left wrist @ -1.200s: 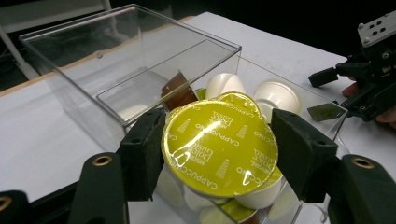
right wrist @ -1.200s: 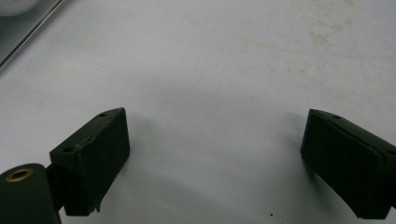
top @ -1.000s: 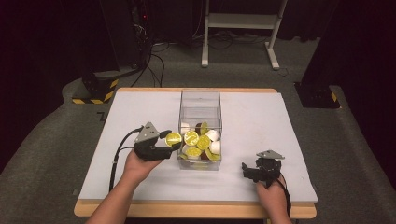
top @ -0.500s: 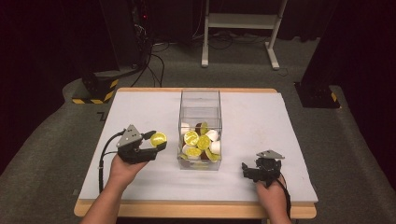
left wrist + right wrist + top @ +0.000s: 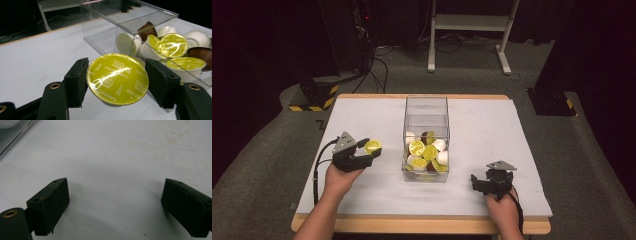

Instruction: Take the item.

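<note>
My left gripper (image 5: 371,150) is shut on a coffee capsule with a yellow foil lid (image 5: 372,146), held just above the white table left of the clear plastic box (image 5: 426,107). In the left gripper view both black pads press the rim of the capsule (image 5: 117,78), whose lid reads "cappuccino". The box (image 5: 130,18) holds several capsules, yellow-lidded (image 5: 417,147), white (image 5: 442,158) and brown (image 5: 147,28). My right gripper (image 5: 476,183) rests low near the table's front right, open with bare table between its jaws (image 5: 115,205).
The white tabletop (image 5: 492,125) has a wooden front edge (image 5: 412,225). A cable (image 5: 317,170) trails from the left gripper. On the floor beyond stand a white metal frame (image 5: 467,30) and dark equipment with yellow-black striped bases (image 5: 314,95).
My left gripper has drawn away from the box to the left and slightly down, carrying the yellow capsule with it. The right gripper has stayed put.
</note>
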The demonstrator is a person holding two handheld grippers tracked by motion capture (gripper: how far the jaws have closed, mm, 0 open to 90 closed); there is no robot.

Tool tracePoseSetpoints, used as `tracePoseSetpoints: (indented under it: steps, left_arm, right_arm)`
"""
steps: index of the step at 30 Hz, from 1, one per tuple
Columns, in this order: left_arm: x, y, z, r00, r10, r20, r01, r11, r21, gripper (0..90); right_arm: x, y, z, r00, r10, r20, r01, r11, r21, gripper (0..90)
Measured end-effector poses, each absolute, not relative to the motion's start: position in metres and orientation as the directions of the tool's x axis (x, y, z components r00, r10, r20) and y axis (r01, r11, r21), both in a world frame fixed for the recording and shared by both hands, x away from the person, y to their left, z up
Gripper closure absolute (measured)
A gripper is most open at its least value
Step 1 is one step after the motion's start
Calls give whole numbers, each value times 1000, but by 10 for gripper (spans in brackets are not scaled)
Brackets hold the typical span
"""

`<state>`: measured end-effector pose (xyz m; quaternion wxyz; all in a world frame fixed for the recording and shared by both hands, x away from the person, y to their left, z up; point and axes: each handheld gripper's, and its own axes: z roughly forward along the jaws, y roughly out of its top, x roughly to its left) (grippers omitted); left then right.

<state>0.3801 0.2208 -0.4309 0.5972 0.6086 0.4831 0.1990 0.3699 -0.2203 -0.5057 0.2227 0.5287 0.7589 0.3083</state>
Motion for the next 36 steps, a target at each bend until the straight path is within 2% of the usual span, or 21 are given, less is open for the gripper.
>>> tracePoseSetpoints:
  steps: [21,36]
  left_arm:
    - [422,227,-425,398,864,-309,342,172,924,378]
    - [466,228,-453,352,880,-320,400,168,901,378]
  right_arm:
    - [370,-220,-506,-342,939,-12,665,252,703,77]
    - [370,-220,-506,-342,940,-12,665,251,703,77]
